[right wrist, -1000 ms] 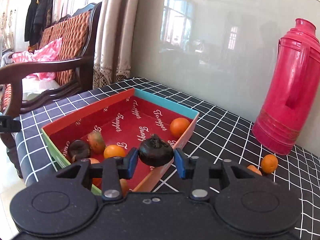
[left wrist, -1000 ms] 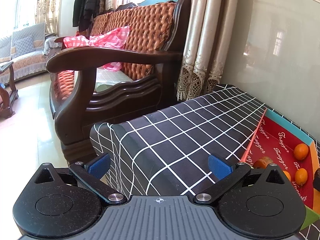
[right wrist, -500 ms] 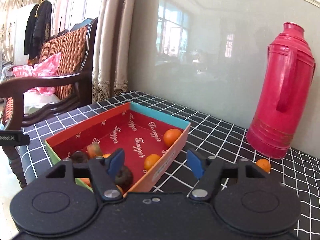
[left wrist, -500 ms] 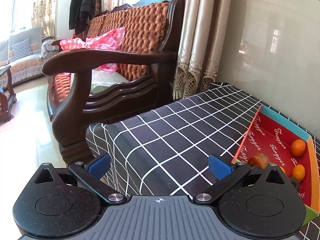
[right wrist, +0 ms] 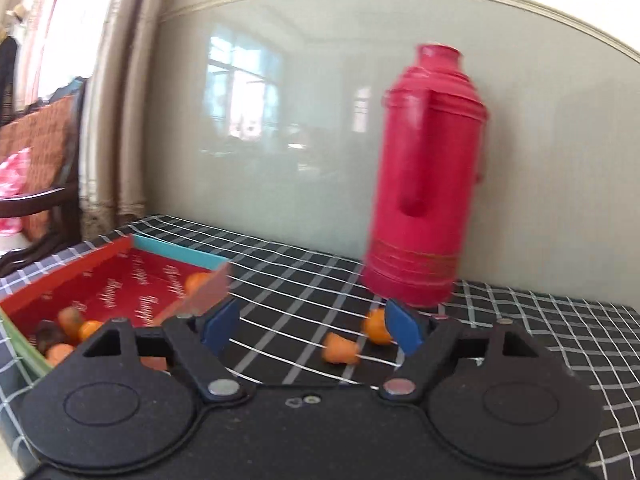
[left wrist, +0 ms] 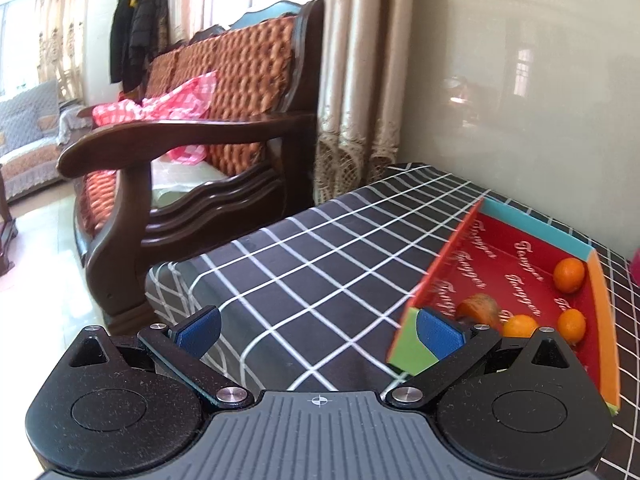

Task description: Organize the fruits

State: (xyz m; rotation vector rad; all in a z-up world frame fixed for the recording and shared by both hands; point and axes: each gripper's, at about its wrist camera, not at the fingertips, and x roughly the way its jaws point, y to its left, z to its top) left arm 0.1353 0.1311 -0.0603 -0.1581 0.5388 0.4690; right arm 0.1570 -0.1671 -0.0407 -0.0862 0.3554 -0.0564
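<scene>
Now your right gripper (right wrist: 310,328), jaws wide and empty, faces two loose oranges (right wrist: 339,350) just ahead, slightly right of centre; your left gripper (left wrist: 318,330), also spread empty, sits farther off beside the fruit box (left wrist: 412,350).

Right wrist view smeared by motion blur, red thermos (right wrist: 424,184) soft-edged, two loose orange fruits (right wrist: 340,349) blurred, one half hidden behind a blue pad, red box (right wrist: 120,276) near part hidden behind gripper body, dark fruit (right wrist: 48,334) indistinct.
</scene>
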